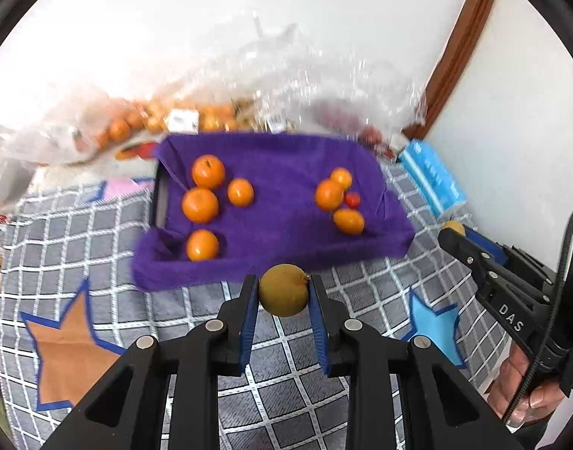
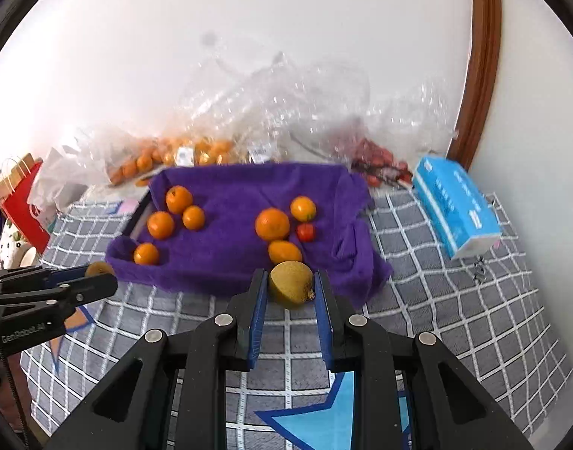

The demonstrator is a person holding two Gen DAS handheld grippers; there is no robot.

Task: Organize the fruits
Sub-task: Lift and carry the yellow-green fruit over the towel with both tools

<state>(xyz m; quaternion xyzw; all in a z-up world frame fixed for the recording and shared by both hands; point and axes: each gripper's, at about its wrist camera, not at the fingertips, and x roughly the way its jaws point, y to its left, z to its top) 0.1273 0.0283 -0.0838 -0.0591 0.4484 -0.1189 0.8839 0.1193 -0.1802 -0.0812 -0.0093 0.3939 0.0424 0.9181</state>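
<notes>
My left gripper (image 1: 283,288) is shut on a brown-yellow round fruit (image 1: 284,290), held above the checked mat just in front of the purple cloth-lined tray (image 1: 271,232). My right gripper (image 2: 291,285) is shut on a similar brown-yellow fruit (image 2: 291,283), also at the tray's near edge. On the purple cloth lie several oranges in two groups, a left group (image 1: 200,204) and a right group (image 1: 329,195), with a small red tomato (image 1: 352,198) beside the right group. Each gripper shows at the edge of the other's view: the right gripper (image 1: 451,230) and the left gripper (image 2: 98,270), each with its fruit.
Clear plastic bags (image 2: 271,112) holding oranges and red fruit lie behind the tray against the white wall. A blue tissue box (image 2: 455,206) sits right of the tray. A red paper bag (image 2: 21,202) stands at the far left. The grey checked mat (image 2: 455,300) has star patches.
</notes>
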